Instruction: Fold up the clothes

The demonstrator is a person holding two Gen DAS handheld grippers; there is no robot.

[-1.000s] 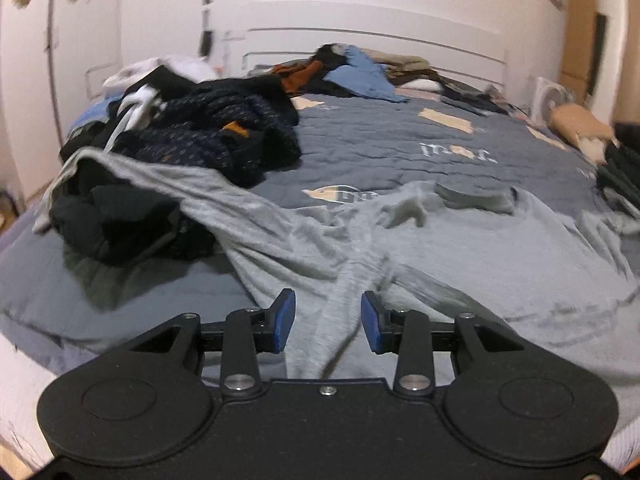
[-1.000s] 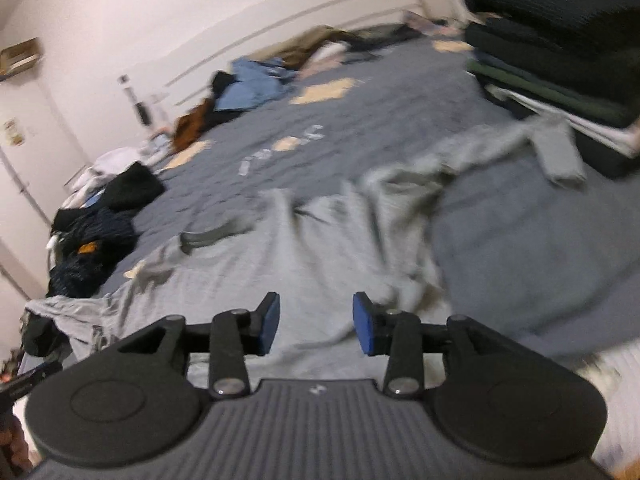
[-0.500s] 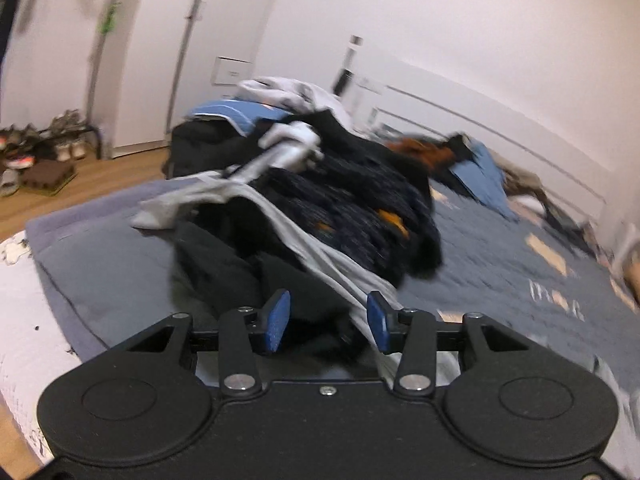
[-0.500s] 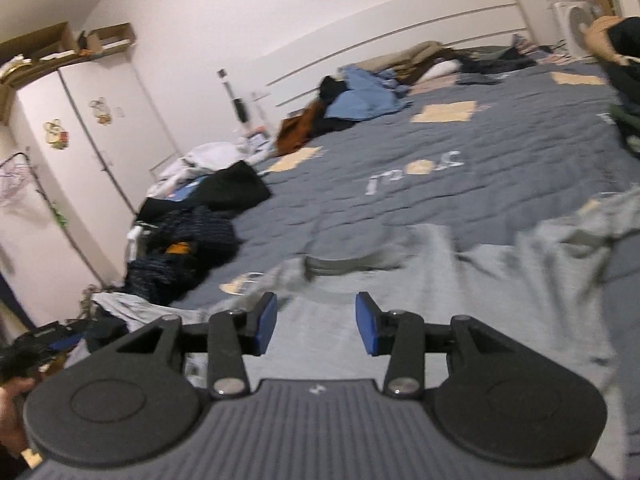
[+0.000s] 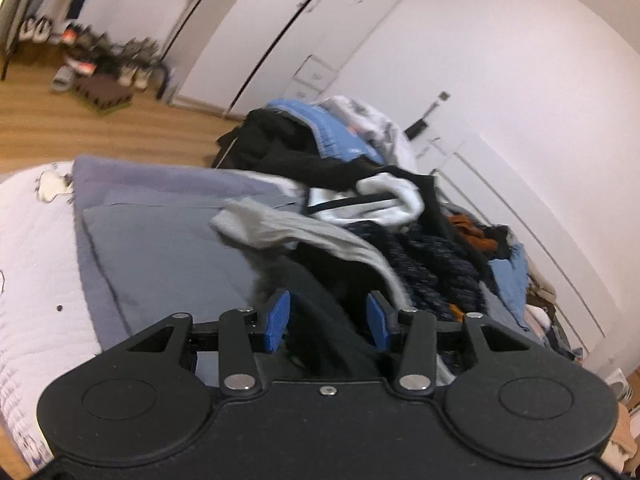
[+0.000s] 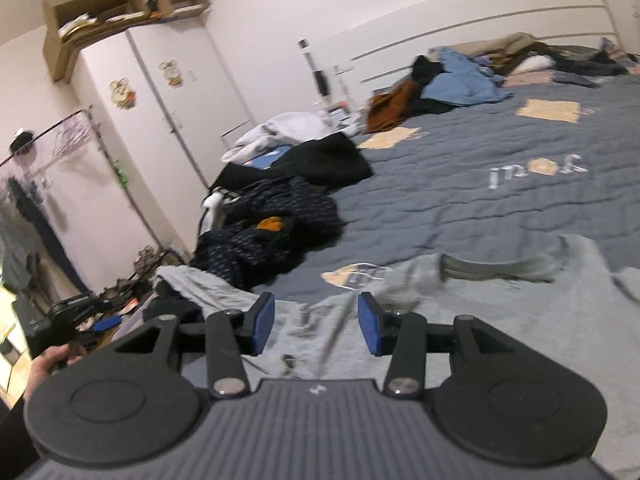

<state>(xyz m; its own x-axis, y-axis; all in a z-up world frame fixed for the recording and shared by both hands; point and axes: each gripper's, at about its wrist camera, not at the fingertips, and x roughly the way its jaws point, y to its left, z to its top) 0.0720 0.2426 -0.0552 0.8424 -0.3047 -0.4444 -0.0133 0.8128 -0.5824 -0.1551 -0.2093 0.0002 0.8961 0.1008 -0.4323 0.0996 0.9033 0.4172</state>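
On the bed (image 6: 500, 200): grey top (image 6: 520, 320) spread flat, clothes pile (image 5: 400, 240) at the edge.
Left gripper (image 5: 327, 320) is part open, dark cloth between its pads, grip unclear; right gripper (image 6: 316, 322), opening, hovers empty over the top.

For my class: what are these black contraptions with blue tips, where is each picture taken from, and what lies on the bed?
No robot here: a person carries a hand-held gripping tool in each hand, and a camera on each looks out along its two blue-padded fingers. In the left view, the left tool points at a pile of dark clothes on the bed; dark cloth lies between its open pads. In the right view, the right tool hovers over a spread grey sweatshirt, jaws opening, holding nothing.
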